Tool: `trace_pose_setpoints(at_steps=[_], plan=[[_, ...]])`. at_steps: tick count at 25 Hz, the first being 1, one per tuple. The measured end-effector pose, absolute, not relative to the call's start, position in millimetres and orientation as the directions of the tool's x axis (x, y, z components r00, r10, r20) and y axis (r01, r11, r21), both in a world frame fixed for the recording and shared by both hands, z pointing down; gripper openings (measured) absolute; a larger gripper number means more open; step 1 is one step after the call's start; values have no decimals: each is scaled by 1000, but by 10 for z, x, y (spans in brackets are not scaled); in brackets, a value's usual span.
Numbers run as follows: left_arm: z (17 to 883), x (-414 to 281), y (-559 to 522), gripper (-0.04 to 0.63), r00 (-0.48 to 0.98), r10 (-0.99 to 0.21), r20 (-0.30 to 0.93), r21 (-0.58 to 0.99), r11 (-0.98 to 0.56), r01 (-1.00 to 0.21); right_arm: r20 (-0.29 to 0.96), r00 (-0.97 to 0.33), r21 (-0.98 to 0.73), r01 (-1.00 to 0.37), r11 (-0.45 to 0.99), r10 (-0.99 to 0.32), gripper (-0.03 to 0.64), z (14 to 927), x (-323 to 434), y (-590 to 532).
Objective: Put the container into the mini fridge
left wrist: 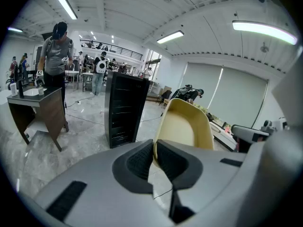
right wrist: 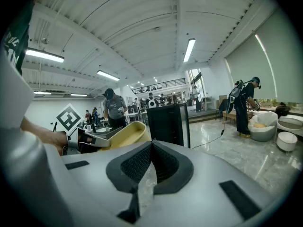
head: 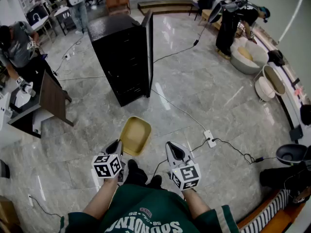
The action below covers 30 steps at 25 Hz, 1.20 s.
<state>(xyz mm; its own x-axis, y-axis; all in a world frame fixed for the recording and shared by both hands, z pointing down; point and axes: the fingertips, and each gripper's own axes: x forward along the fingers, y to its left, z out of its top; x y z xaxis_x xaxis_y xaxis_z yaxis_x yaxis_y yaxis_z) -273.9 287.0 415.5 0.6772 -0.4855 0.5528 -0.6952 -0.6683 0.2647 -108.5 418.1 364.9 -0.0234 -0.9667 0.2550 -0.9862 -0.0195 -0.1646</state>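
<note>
Head view: container [head: 135, 135] near edge hidden behind left tongs [head: 118, 146]

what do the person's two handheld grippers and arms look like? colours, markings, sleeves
Both alike: the left tongs and right tongs are pale grey moulded shells with dark grey ribbed pads and black strips on top. Each carries a white cube printed with black square markers. No cables seen on them. The person wears a dark green jersey with pale lettering.

Smooth matt beige plastic container [head: 134, 135], smooth black mini fridge [head: 121, 62], glossy polished stone-look floor [head: 204, 91]
</note>
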Motion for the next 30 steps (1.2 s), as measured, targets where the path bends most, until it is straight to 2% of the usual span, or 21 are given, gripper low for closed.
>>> trace_pose_setpoints(at_steps=[6,30], plan=[[4139,-2743,2856,32,678,-484,553,263,-671,-694,212,-49,-177,-984,11,-976,37,3570,-1134,4163],[4160,-2619,2883,32,676,-475,563,277,-662,-696,231,-68,-161,-986,31,-971,37,3586,-1090,4151]])
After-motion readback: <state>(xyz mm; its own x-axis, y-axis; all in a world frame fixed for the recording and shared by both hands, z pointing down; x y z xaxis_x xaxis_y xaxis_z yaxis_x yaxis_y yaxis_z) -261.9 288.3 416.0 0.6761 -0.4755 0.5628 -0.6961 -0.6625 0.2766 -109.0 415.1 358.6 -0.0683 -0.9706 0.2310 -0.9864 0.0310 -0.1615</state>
